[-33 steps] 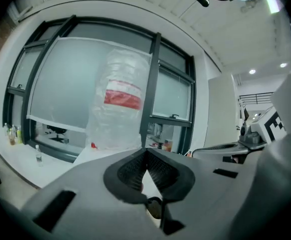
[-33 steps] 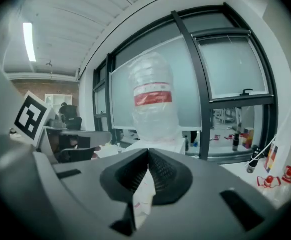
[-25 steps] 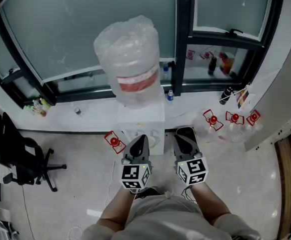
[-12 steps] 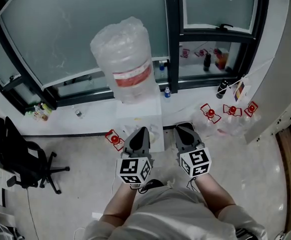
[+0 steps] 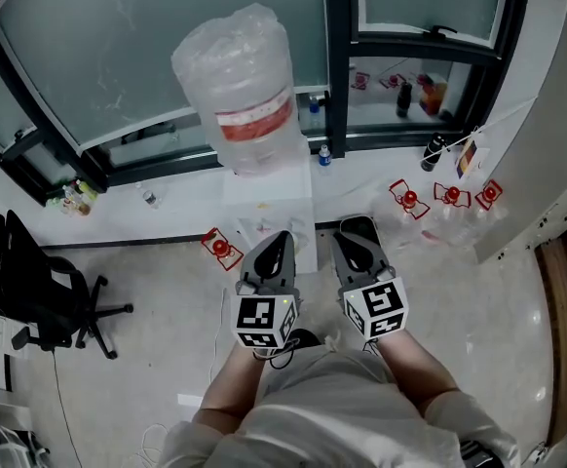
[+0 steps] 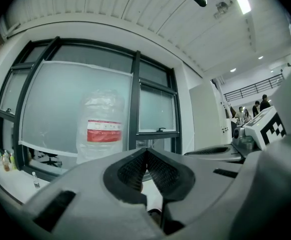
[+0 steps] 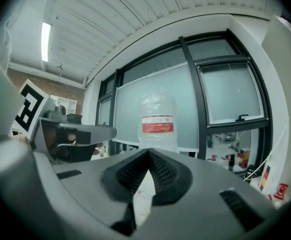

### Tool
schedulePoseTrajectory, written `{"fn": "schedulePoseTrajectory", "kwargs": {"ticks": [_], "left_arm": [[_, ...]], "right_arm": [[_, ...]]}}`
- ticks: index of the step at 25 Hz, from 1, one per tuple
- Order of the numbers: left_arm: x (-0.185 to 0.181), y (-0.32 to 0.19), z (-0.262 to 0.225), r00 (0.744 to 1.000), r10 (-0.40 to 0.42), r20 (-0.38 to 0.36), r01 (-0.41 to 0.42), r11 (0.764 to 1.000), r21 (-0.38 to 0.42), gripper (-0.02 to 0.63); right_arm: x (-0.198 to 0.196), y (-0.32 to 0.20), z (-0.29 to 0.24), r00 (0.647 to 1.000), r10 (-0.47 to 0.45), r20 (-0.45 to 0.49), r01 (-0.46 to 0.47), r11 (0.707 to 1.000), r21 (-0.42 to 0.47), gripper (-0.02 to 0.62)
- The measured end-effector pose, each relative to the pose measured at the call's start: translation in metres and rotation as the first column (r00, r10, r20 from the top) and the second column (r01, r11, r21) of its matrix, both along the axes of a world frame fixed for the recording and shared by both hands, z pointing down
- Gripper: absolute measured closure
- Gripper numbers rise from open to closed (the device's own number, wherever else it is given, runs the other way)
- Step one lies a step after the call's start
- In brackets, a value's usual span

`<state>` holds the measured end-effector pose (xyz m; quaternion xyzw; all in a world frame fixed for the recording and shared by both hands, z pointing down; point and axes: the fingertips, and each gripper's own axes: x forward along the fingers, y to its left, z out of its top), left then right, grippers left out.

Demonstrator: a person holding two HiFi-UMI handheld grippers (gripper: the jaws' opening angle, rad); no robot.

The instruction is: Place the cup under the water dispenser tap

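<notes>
Quick update from in front of the dispenser. Compared with about a second ago, both gripper views have tipped upward and pulled back. The big plastic-wrapped bottle on top looks clearly smaller in them now, and a lot more ceiling shows. From the head view we've barely shifted, and both hands are held out low in front of us, just short of the white cabinet top.

The left gripper is clenched, tips meeting, with nothing in the gap behind them. The right gripper is the same: pinched together and empty, with only the stained cabinet top showing through the slot.

As for the cup, we honestly can't find it in any view. The tap is on the front face of the dispenser, which is hidden under our hands and the cabinet's top edge from up here. That spot is exactly where the cup should end up, and we can't see it.

So backing off with empty grippers could mean two things. Either the cup is already under the tap out of sight, or it's somewhere off camera. These views don't settle which.
</notes>
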<state>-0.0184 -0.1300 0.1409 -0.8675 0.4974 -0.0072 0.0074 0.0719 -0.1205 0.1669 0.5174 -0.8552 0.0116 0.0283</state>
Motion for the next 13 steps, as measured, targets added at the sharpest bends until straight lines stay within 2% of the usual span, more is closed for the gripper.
{"fn": "schedulePoseTrajectory", "kwargs": {"ticks": [5, 13], "left_arm": [[0.004, 0.007, 0.004, 1.000, 0.006, 0.030, -0.006, 1.000, 0.011, 0.586], [0.000, 0.009, 0.014, 1.000, 0.005, 0.023, -0.004, 1.000, -0.017, 0.586]], "right_arm": [[0.000, 0.005, 0.001, 1.000, 0.002, 0.002, -0.002, 1.000, -0.001, 0.568], [-0.005, 0.010, 0.009, 1.000, 0.000, 0.001, 0.000, 1.000, -0.007, 0.568]]}}
